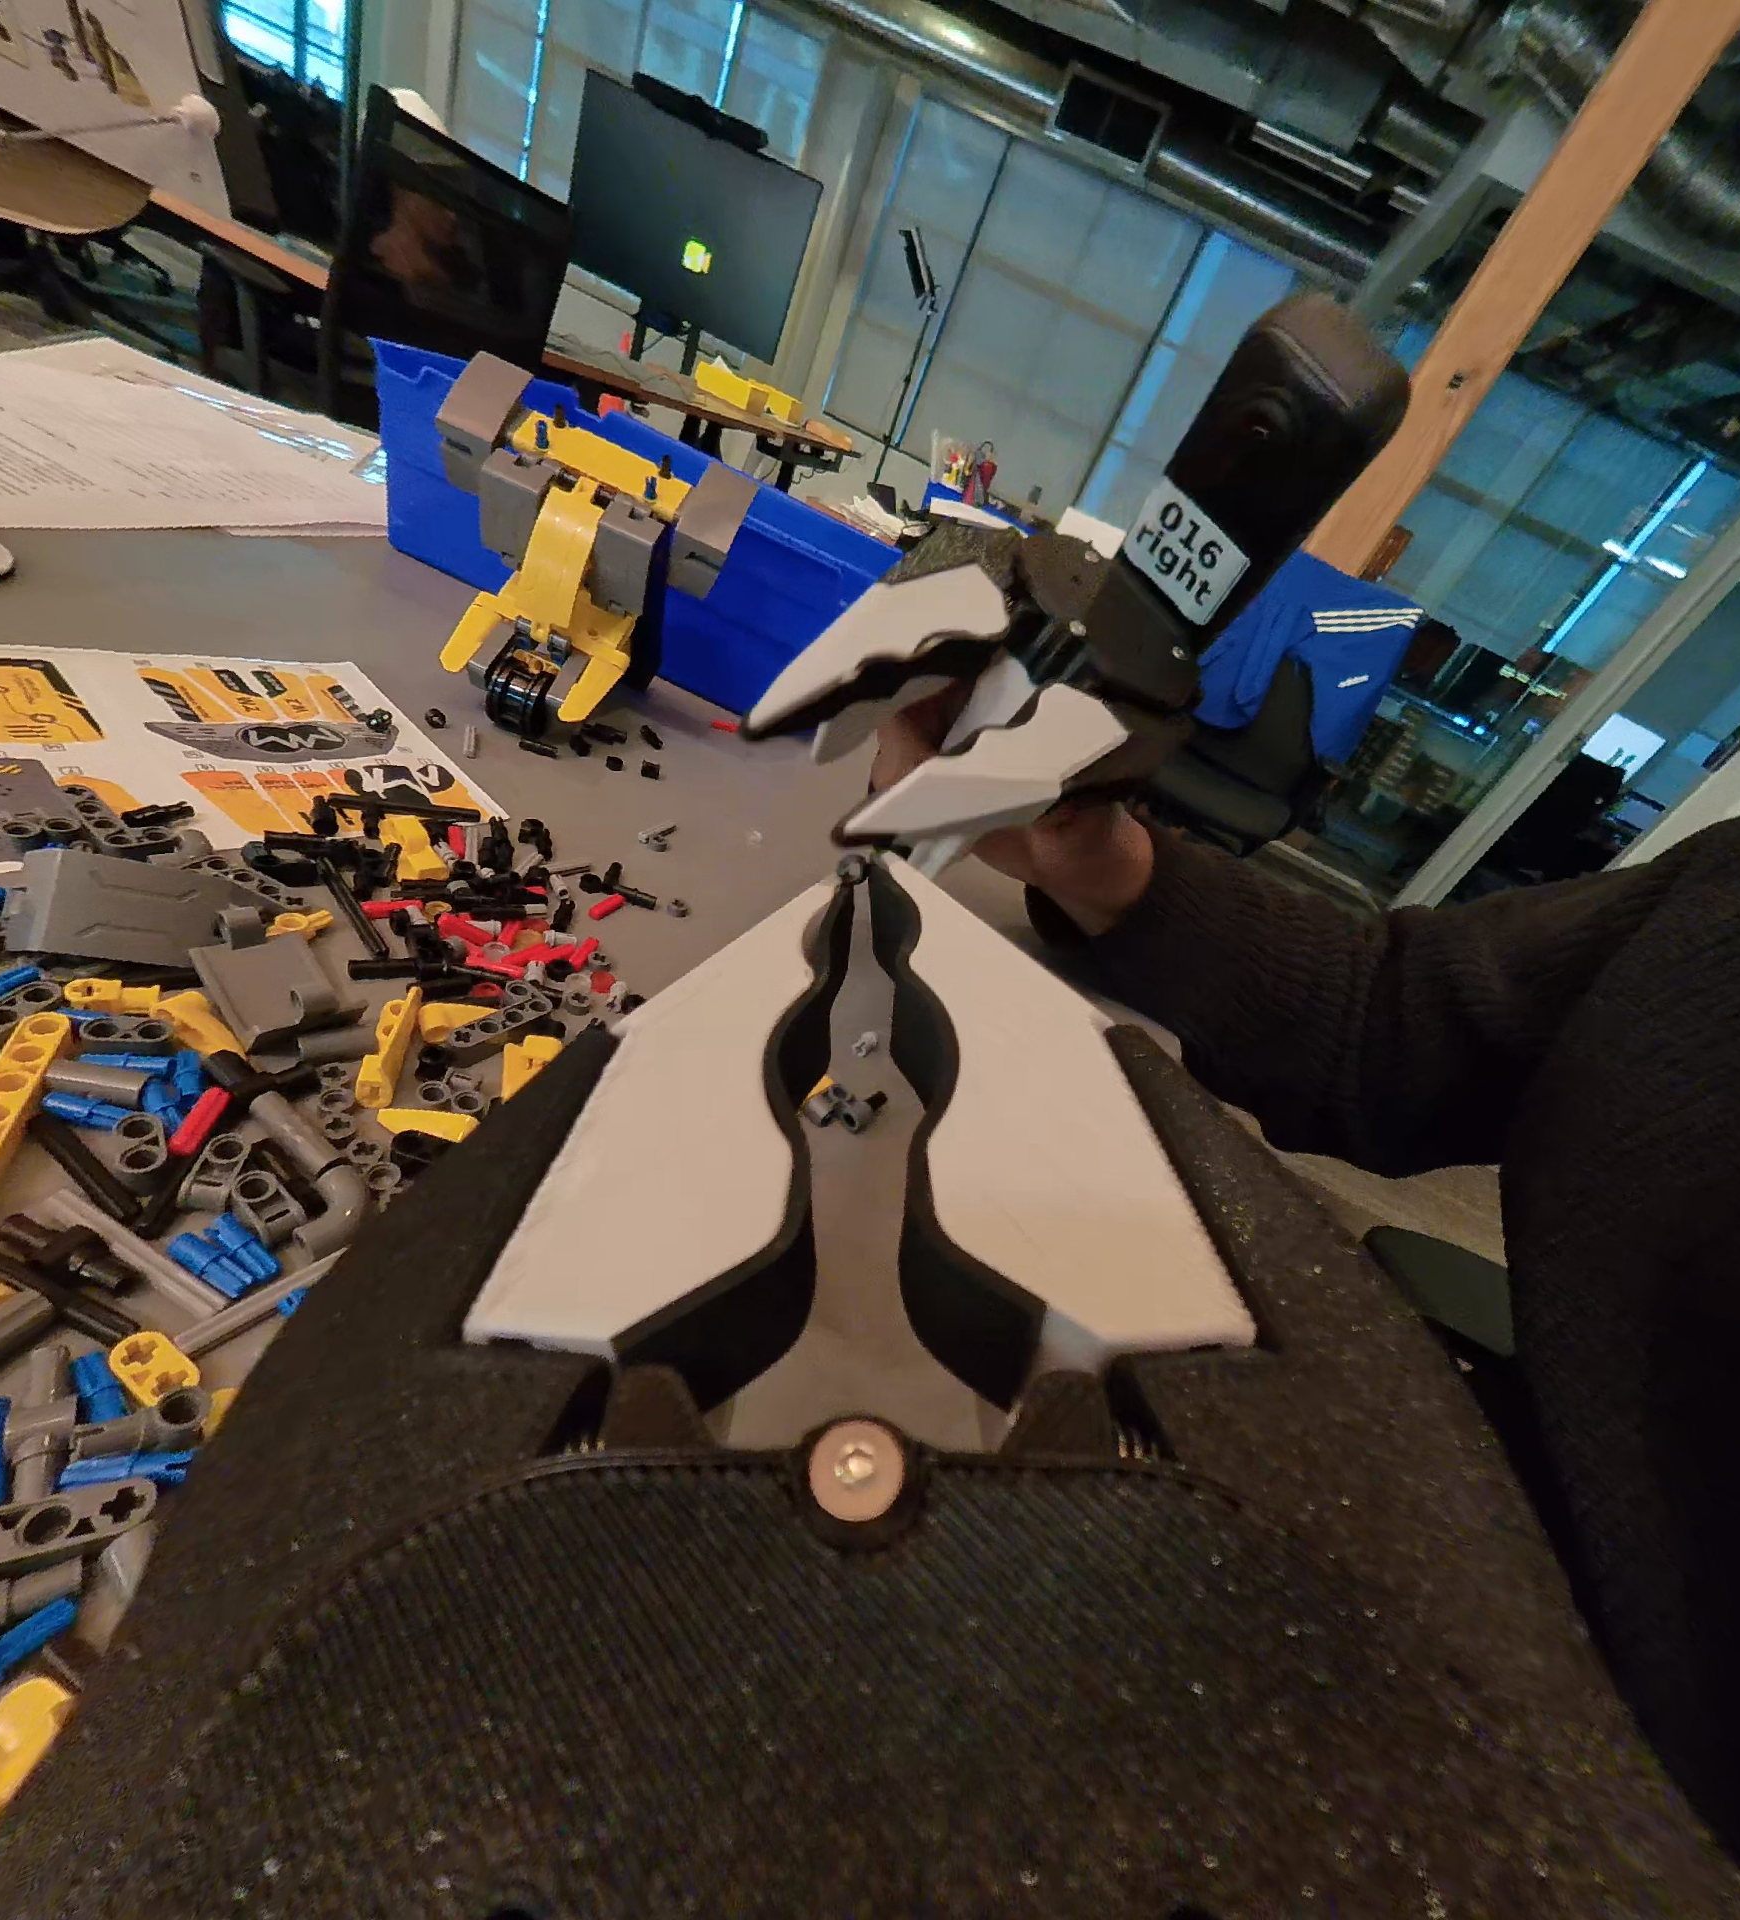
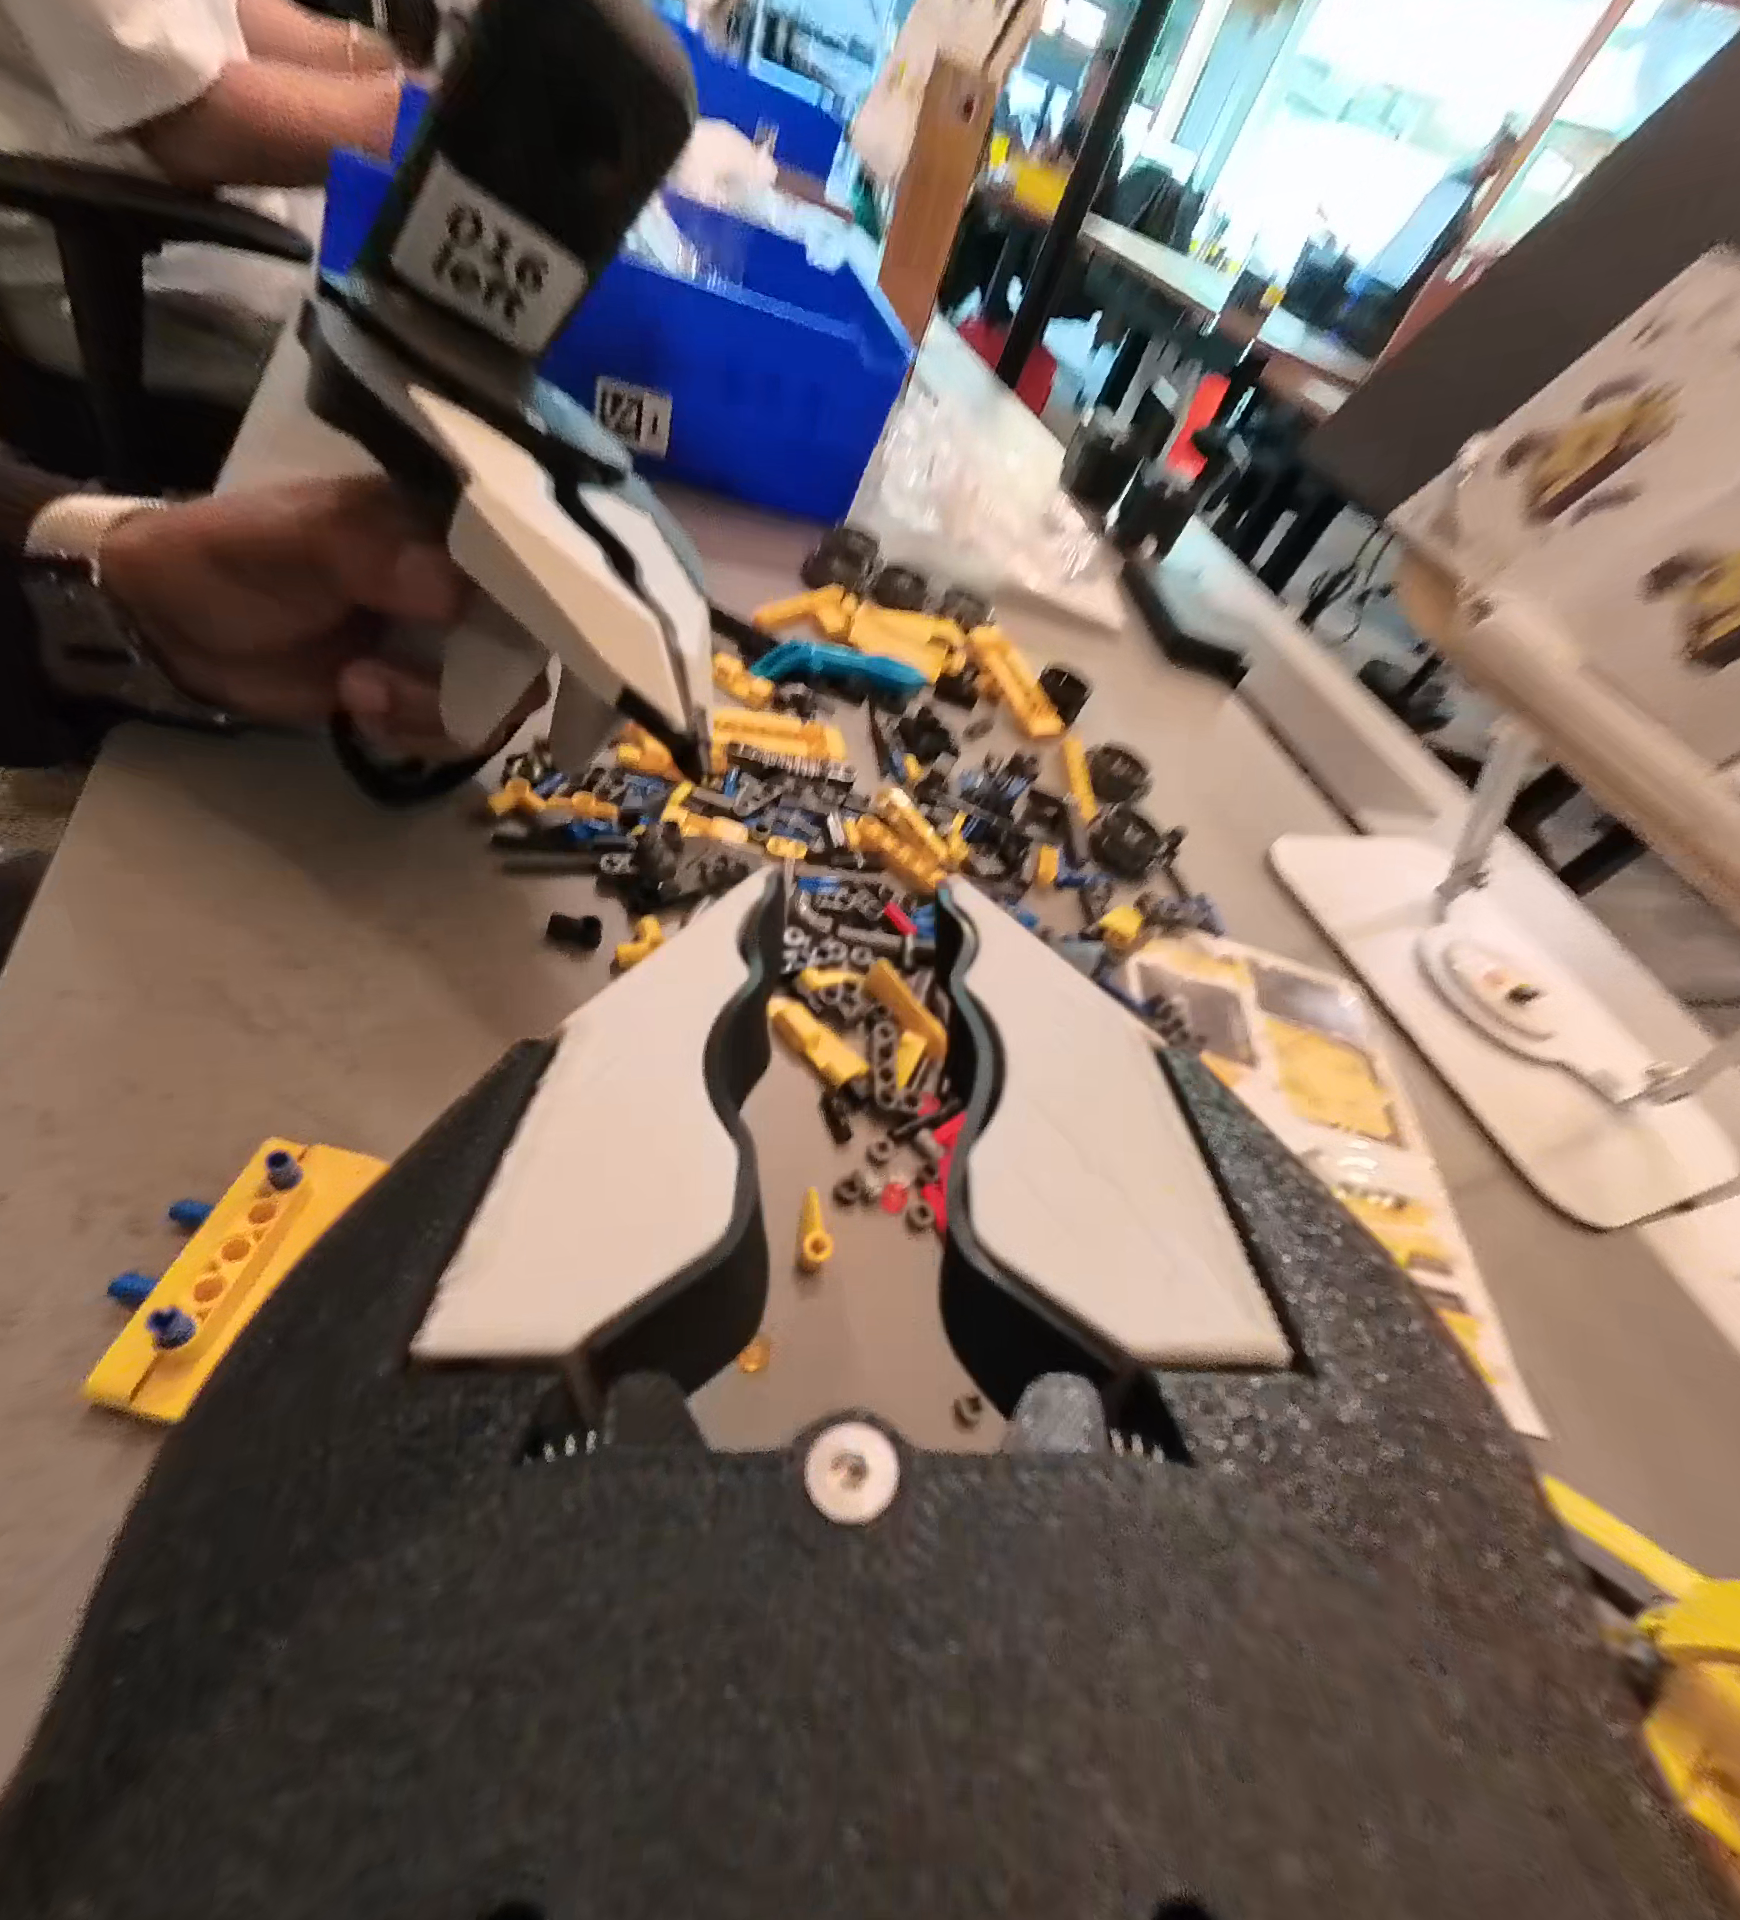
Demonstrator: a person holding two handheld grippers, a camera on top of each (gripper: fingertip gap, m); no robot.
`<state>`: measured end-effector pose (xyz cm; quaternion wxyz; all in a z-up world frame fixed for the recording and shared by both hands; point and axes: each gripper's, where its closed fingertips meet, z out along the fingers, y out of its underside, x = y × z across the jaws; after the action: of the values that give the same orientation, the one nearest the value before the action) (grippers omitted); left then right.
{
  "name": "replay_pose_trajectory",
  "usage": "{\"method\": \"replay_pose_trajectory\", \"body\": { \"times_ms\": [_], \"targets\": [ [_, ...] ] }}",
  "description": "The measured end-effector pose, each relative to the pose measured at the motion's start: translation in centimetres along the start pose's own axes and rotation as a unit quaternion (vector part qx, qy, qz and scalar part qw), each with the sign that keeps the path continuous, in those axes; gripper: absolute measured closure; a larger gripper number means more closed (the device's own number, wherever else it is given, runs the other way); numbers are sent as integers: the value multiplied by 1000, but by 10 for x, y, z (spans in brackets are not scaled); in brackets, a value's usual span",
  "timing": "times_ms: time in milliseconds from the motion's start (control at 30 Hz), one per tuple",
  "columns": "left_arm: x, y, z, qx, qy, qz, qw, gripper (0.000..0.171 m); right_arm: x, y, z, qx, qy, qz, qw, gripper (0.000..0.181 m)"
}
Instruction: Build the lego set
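My left gripper [image 1: 850, 871] is shut, pinching a small black pin [image 1: 851, 867] at its very tips, raised above the grey table [image 1: 222, 592]. It also shows in the right wrist view [image 2: 694, 750], tips down over a pile of loose building parts [image 2: 845, 821]. My right gripper [image 2: 858, 888] is open and empty, hovering low in front of that pile. In the left wrist view the right gripper [image 1: 798, 779] hangs open just beyond the left gripper's tips, held by a hand [image 1: 1032, 852]. The pile [image 1: 222, 1039] holds yellow, grey, black, blue and red pieces.
A partly built yellow and grey model [image 1: 575, 551] leans on a blue bin [image 1: 772, 613]. A sticker sheet [image 1: 170, 727] lies behind the pile. A yellow beam with blue pins [image 2: 222, 1278] lies at the left. A white stand [image 2: 1500, 1039] holds a booklet [image 2: 1676, 468] at the right. The left gripper's tips are roughly 5 centimetres from the right gripper's.
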<state>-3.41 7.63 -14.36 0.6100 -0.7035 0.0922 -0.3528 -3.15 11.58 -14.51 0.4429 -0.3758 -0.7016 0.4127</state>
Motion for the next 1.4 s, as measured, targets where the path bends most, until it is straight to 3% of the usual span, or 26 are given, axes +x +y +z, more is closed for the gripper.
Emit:
{"method": "replay_pose_trajectory", "body": {
  "times_ms": [267, 467, 633, 1000, 1200, 1400],
  "targets": [
    [4, -10, -6, 40, 53, -69, 995, 169, 16, -23, -9, 78, 71, -43, 993, 141],
    [7, -14, -8, 55, 85, -100, 990, 170, -1, -37, -10, 138, 27, -60, 988, 148],
    [19, -9, -3, 37, 134, -127, 982, 170, -10, -39, -11, 139, 26, -113, 984, 154],
    [26, -7, -3, 33, 167, -149, 974, 170, -22, -42, -9, 149, 29, -154, 976, 158],
    [28, -7, -2, 30, 171, -149, 973, 170, -26, -37, -5, 131, 11, -127, 983, 160],
    [27, -12, -6, 45, 164, -137, 976, 171, -24, -45, -10, 163, -31, -21, 986, 151]
  ]
}}
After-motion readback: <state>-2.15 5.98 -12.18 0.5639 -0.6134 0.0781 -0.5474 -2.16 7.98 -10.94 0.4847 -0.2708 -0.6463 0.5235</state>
